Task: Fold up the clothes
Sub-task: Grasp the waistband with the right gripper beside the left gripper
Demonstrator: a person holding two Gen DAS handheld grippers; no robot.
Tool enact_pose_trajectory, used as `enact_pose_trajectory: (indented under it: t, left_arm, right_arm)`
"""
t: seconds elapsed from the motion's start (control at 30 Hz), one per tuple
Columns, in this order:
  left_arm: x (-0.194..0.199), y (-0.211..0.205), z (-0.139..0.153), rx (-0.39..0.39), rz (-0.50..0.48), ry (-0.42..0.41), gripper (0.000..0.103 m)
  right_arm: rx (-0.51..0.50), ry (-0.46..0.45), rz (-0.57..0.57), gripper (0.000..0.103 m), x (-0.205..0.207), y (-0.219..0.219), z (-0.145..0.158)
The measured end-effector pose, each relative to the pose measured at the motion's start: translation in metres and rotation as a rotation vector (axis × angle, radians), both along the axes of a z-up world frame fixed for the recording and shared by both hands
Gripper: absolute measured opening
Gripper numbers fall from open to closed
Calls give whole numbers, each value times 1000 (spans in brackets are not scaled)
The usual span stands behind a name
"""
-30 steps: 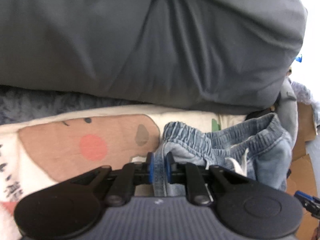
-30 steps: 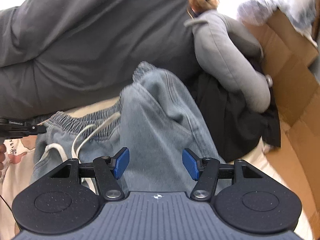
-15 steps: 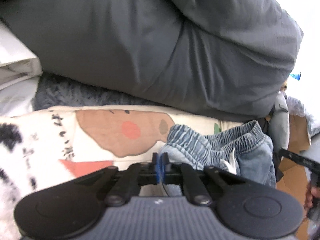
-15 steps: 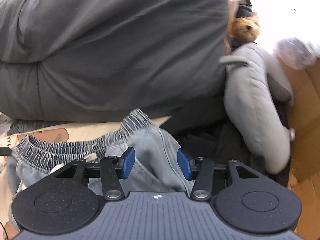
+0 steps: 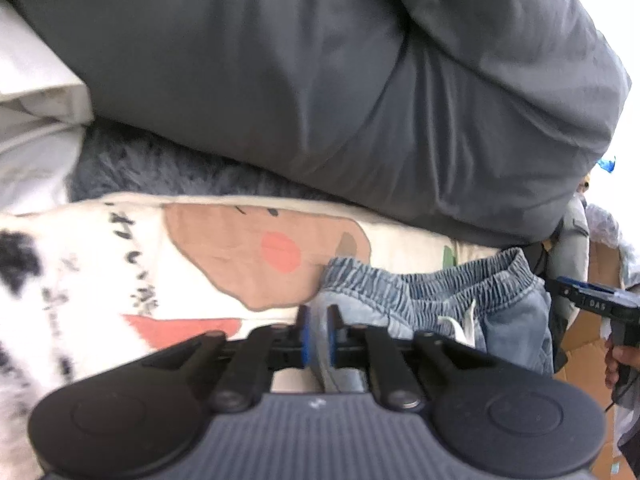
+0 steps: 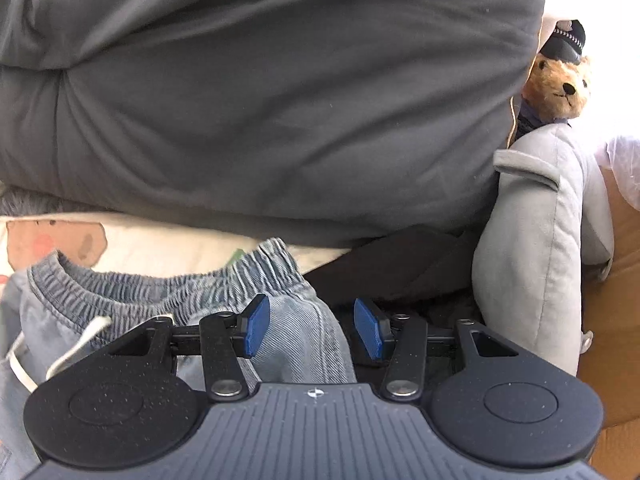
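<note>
The pale denim shorts lie bunched at the lower middle of both views, on a cream cartoon-print blanket, their elastic waistband and white drawstring uppermost. The left gripper has its jaws clenched on a fold of denim at one end of the waistband, a thin strip of cloth pinched between the blue pads. The right gripper has its jaws released and spread, with a ridge of denim at the other end of the waistband standing between the pads but not squeezed. Gripping both ends would let the person pull the waistband straight before folding, which looks like the purpose. In the left view's right edge the right gripper and the hand holding it show. Behind the shorts a large grey duvet fills the upper frame; at right sit a grey cushion, a teddy bear and a cardboard box.
</note>
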State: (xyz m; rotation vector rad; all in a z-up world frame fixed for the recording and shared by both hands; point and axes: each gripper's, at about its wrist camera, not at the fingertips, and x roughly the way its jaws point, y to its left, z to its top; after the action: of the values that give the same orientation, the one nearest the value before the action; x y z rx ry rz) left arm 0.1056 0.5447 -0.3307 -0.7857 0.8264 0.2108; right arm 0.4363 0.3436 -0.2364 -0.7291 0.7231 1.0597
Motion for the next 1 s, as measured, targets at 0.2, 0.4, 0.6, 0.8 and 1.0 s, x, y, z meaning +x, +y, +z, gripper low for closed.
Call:
enact_pose_trajectory:
  t: [0.2,0.4,0.6,0.8,1.0]
  left_arm:
    - [20,-4,-22,-7,-26,44,15]
    - [36,-14,-37,3,-91,76,19]
    - [49,-17,-49,-11,-113,93,25]
    - [53,-18,-51,-21,-133,81,25]
    - [44,-17,-45,-13,-103,42,12]
  right_arm:
    - [-65,-22,29,53,7,6,-10]
    - [-140,-60,73,53,20,15,-33]
    - [-206,-40,120,53,30,30,-55]
    - [-242,-65,187,36,22,35,-70]
    - [-188,-128,212,12,6,24,-50]
